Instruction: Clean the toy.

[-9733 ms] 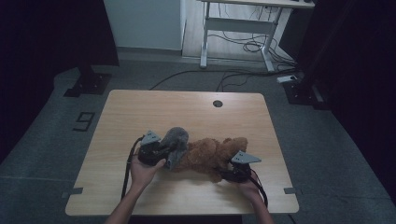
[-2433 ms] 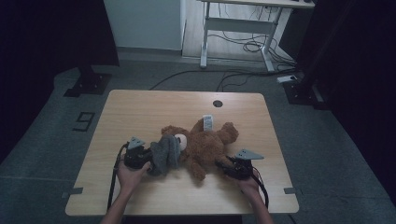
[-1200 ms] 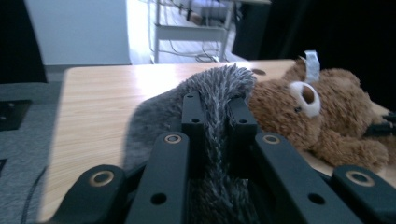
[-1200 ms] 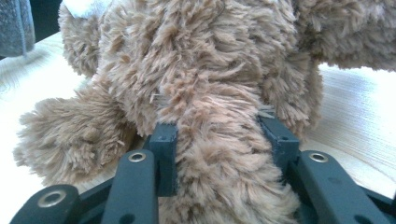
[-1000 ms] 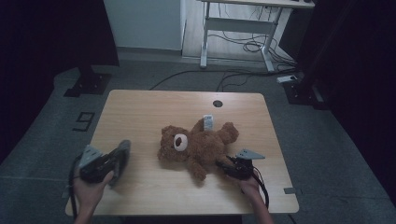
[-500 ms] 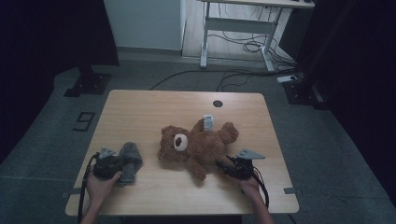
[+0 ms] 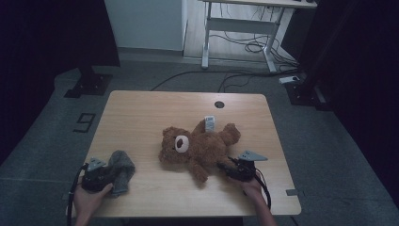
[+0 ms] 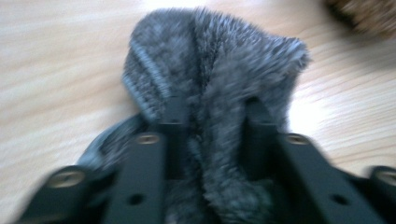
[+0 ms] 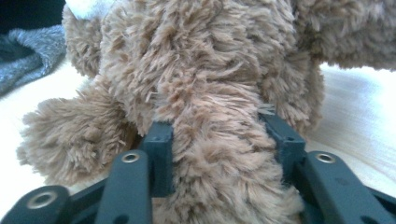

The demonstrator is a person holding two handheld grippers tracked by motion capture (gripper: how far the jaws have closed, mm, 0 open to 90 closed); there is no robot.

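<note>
Now off the brown plush teddy bear (image 7: 200, 146): fuzzy grey knitted garment (image 7: 121, 170), pinched in left gripper (image 7: 99, 176) at near left. Right gripper (image 7: 233, 169) clamped on bear's leg; undressing apparently done.

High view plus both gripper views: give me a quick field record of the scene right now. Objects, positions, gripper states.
surface: wooden table
teddy bear: brown teddy bear lying near table centre, white tag at its far side
grey garment: fuzzy grey knit garment on table near the front left corner, apart from the bear
left gripper: left gripper shut on the grey garment
right gripper: right gripper shut on a limb of the bear
hands: one on each gripper, at the near edge
</note>
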